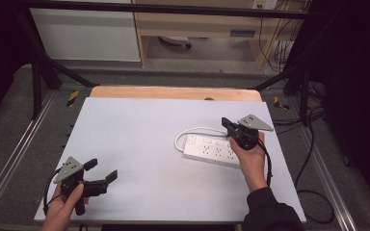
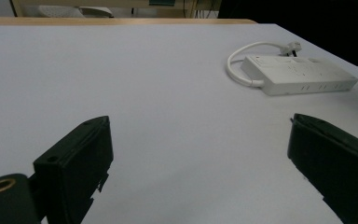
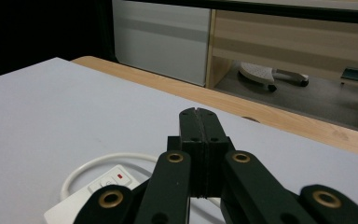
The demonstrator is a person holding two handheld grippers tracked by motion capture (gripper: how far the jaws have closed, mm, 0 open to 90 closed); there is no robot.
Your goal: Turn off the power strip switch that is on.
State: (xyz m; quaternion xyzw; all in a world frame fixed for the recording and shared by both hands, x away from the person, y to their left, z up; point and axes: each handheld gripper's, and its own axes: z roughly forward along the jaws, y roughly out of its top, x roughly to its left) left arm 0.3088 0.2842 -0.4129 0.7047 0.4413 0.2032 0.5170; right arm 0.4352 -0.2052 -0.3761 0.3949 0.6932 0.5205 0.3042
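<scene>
Power strip (image 1: 211, 150), white, lies flat right of centre in the high view on the pale grey worktop (image 1: 139, 139), its white cord (image 1: 188, 132) looping off its upper-left end. Right claw (image 1: 227, 125) sits over the strip's right end, held by the right hand (image 1: 250, 159) coming up from lower right; grey three-cornered plate on top; jaws look pressed together, nothing between them. Left claw (image 1: 101, 169) is at lower left of the frame, well apart from the strip, held by the left hand (image 1: 65, 207); jaws spread, empty. Wooden edge (image 1: 173, 92) runs along the worktop's far side. Left gripper view: both black jaws rise from the bottom corners, wide apart, bare worktop (image 2: 158, 93) between them; left claw (image 2: 200, 154) released. Power strip (image 2: 298, 74) at upper right of the frame, cord (image 2: 242, 56) curling off its left end to a plug (image 2: 290, 46). Right gripper view: right claw (image 3: 199, 122) clenched, jaw tips meeting at frame centre, gripping nothing. Power strip (image 3: 93, 191) at lower left, partly under the linkage, red switch (image 3: 119, 176) visible, cord (image 3: 98, 165) arcing around it. Wooden edge (image 3: 261, 109) and a cabinet (image 3: 163, 37) beyond.
</scene>
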